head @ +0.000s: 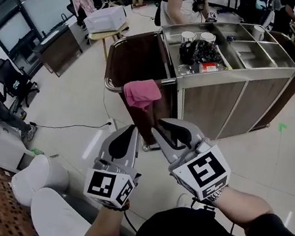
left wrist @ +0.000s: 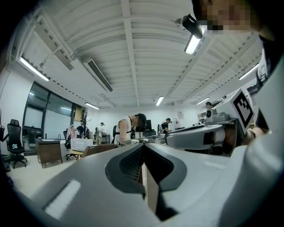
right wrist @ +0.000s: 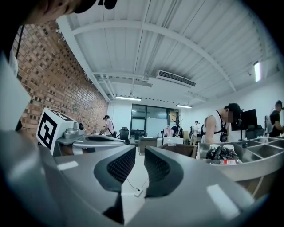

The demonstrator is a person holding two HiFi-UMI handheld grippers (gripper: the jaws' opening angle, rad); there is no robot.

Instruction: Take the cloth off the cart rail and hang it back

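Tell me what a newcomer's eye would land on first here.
The pink cloth stands out most, draped over the rail at the dark brown end of the service cart. Next come the two grippers low in the head view's foreground, each with a black-and-white marker cube. The left gripper has its jaws together, and the right gripper shows a narrow gap with nothing in it.
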